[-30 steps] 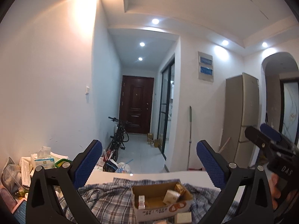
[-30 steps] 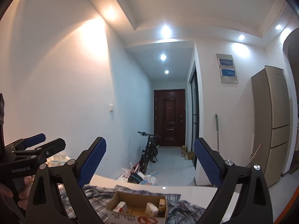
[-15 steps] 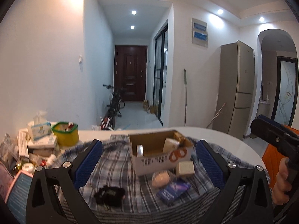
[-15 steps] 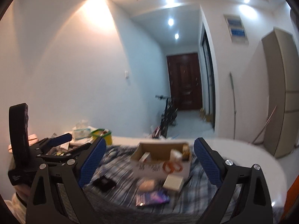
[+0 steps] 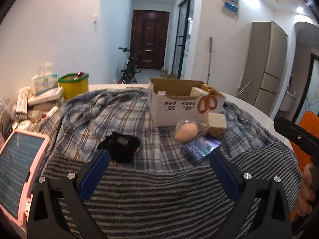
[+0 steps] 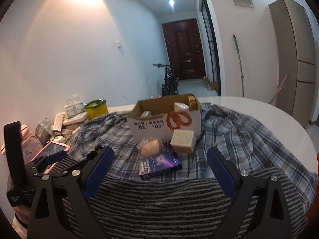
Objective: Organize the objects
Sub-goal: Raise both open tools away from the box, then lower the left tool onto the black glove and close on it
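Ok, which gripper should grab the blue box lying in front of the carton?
Probably right. The blue box lies centred between the open right gripper's fingers, while it sits off toward the left gripper's right finger.

We see an open cardboard box (image 5: pixel 179 104) on the plaid cloth, orange scissors (image 5: pixel 207 103) hanging on its front. Just before it lie a wrapped bun (image 5: pixel 186 132), a beige cube (image 5: pixel 217 123), a dark blue packet (image 5: pixel 200 148) and a black pouch (image 5: pixel 121 146).

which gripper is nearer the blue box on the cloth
Right. The right gripper is open with the blue box just ahead between its fingers; the left gripper sits further left, the box near its right finger.
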A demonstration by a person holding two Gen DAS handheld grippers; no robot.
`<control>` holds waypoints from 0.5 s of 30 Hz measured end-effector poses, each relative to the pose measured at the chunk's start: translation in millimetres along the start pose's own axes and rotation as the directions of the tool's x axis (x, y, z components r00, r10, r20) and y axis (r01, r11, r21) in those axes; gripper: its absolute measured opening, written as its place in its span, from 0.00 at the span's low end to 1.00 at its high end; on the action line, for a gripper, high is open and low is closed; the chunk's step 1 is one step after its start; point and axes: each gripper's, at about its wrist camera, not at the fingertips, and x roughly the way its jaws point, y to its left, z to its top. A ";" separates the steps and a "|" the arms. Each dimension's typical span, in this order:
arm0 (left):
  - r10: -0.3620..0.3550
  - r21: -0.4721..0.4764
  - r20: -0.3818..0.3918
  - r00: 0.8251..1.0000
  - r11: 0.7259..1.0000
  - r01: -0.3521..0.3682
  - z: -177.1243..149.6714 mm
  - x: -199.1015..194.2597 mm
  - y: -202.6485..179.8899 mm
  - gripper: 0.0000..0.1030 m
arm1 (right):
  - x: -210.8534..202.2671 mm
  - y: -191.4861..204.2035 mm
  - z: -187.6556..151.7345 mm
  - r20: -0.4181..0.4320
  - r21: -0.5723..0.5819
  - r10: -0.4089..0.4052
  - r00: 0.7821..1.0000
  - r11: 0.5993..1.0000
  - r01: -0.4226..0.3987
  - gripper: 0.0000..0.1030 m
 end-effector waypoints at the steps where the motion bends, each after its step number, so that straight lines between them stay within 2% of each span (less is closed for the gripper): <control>1: 0.008 -0.006 0.001 1.000 1.000 -0.008 -0.4 0.2 3.9 0.99 | 2.5 -0.6 -1.0 -0.007 0.001 -0.004 1.000 1.000 0.004 0.92; 8: 0.049 -0.015 0.017 0.999 0.999 -0.048 6.8 -3.1 20.1 0.99 | 16.5 5.2 -3.3 -0.028 -0.020 -0.028 0.999 0.999 0.027 0.92; 13: 0.039 -0.004 -0.015 0.999 0.999 -0.039 4.6 4.7 23.0 0.99 | 25.1 12.2 -2.4 -0.040 -0.045 -0.041 0.998 0.998 0.039 0.92; 15: 0.027 0.031 -0.042 0.999 0.999 -0.025 5.4 11.1 21.1 0.99 | 28.2 13.6 -1.2 -0.042 -0.056 -0.050 0.998 0.997 0.048 0.92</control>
